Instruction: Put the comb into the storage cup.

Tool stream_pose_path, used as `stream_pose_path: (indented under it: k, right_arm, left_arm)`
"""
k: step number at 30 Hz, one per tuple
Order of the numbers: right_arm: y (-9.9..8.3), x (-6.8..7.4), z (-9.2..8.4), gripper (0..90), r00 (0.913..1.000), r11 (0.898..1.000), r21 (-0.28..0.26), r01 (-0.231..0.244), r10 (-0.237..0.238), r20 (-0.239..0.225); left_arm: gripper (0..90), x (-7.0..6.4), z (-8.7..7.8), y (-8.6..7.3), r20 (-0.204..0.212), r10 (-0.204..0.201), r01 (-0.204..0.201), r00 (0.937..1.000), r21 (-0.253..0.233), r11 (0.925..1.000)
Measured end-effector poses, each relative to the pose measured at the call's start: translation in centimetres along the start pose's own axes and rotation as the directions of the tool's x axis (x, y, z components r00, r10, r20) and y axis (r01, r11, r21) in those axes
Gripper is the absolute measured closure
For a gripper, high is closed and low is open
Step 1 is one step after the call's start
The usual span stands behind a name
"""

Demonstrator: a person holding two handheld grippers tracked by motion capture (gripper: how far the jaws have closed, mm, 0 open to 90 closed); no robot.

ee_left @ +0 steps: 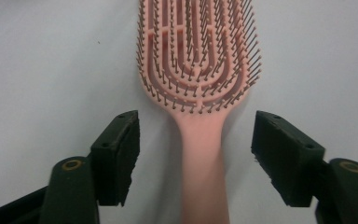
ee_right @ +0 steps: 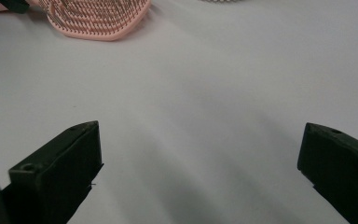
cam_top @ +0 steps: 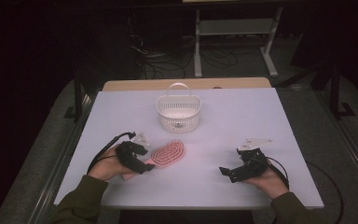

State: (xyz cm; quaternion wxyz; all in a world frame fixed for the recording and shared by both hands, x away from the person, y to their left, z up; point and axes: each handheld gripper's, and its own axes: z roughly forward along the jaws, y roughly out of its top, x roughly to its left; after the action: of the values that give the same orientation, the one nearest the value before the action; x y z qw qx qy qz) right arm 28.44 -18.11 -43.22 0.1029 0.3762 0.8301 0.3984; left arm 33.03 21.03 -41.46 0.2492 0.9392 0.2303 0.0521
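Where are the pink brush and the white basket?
Pink brush [ee_left: 198,56], left gripper view, on its bristled head.
White basket [cam_top: 179,117], high view, on its front wall.

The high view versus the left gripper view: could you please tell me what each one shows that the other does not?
The high view alone takes in the white handled basket at the far middle of the table, the right gripper open over bare surface, both of the person's hands, and the floor beyond. The left gripper view alone reveals the bristle rows and the handle lying between that gripper's open jaws, untouched. Both share the pink hairbrush, bristles up, the left gripper at its handle, and the table.
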Motion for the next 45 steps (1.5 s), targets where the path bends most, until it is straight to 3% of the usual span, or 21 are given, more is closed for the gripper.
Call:
stream_pose_path:
  k: [15, 30, 45]
  right_arm:
    - [0.0, 0.0, 0.0, 0.0, 1.0000, 1.000, 0.001, 0.003, -0.003, -0.001]
    - [0.0, 0.0, 0.1, 0.0, 1.0000, 1.000, 0.003, 0.004, -0.004, -0.002]
    - [0.0, 0.1, 0.1, 0.0, 1.0000, 1.000, 0.006, 0.004, -0.004, -0.003]
  left_arm:
    - [51.3, -0.3, 0.7, 0.3, 0.008, 0.025, -0.026, 0.9996, 0.059, 0.9979]
    - [58.5, -0.2, 1.3, 0.6, -0.007, 0.034, -0.033, 0.9994, 0.104, 0.9940]
    - [66.1, -0.1, 1.5, 1.0, -0.005, 0.014, -0.013, 0.9999, 0.129, 0.9915]
